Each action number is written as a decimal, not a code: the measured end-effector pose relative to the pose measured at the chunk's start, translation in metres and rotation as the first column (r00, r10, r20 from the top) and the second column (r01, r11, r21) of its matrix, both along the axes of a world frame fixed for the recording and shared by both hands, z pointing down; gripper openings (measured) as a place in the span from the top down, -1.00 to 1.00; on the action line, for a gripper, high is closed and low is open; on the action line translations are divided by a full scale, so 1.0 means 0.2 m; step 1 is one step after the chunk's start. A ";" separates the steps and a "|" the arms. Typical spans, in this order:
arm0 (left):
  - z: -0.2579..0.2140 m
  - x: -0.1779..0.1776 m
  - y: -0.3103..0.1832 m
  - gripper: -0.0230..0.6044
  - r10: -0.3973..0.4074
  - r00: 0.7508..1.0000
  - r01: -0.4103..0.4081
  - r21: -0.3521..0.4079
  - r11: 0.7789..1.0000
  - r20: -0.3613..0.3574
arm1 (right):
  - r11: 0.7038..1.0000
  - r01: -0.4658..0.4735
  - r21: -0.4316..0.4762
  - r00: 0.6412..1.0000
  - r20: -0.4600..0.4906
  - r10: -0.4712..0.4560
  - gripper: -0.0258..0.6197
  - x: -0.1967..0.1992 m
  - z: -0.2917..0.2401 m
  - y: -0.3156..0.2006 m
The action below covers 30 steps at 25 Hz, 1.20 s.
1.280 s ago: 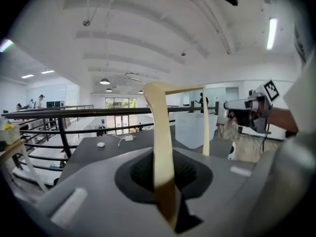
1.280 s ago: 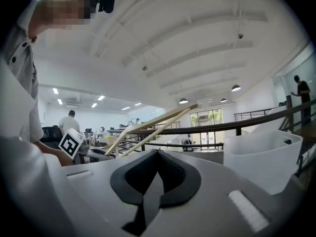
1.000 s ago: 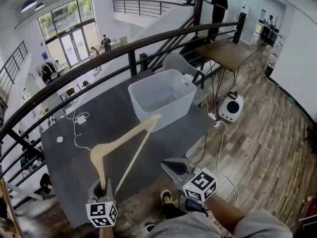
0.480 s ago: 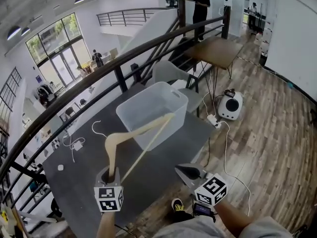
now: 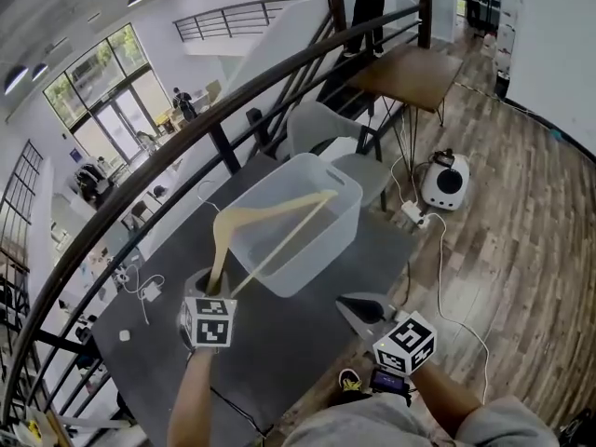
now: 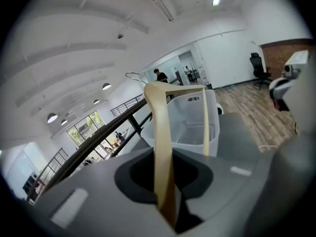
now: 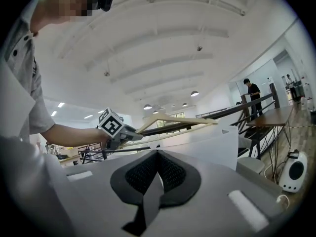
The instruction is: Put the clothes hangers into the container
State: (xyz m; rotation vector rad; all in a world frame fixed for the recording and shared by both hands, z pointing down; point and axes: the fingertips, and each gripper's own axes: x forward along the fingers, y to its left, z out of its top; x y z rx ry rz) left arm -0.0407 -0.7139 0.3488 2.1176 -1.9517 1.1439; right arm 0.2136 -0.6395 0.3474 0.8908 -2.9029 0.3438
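Left tongs (image 5: 209, 290) pinch the hanger (image 5: 276, 205) by its near end, its long axis running far-right over the container (image 5: 321, 250); right tongs (image 5: 358, 307) hang pressed together, empty.

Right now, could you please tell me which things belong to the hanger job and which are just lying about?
Job: wooden hanger, held in the left gripper; clear container.
Lying about: white charger with cable; white device on the floor; grey chair; wooden table.
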 end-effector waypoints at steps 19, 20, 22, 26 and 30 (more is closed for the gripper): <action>0.25 0.28 -0.70 0.74 0.364 0.731 -0.200 -0.328 0.923 0.577 | 0.991 -0.135 -0.002 0.991 0.017 0.135 0.92 0.38 0.00 -0.14; 0.28 0.29 -0.72 0.74 0.376 0.727 -0.209 -0.336 0.918 0.575 | 0.989 -0.148 0.000 0.989 0.016 0.148 0.92 0.40 0.00 -0.14; 0.32 0.32 -0.75 0.74 0.386 0.736 -0.220 -0.343 0.913 0.556 | 0.985 -0.172 0.003 0.985 0.014 0.172 0.92 0.45 0.00 -0.13; 0.39 0.31 -0.81 0.74 0.402 0.718 -0.211 -0.372 0.904 0.568 | 0.976 -0.216 -0.001 0.976 0.010 0.216 0.92 0.52 0.00 -0.12; 0.42 0.29 -0.81 0.69 0.410 0.738 -0.193 -0.414 0.889 0.536 | 0.969 -0.246 -0.003 0.969 0.001 0.246 0.92 0.59 0.00 -0.08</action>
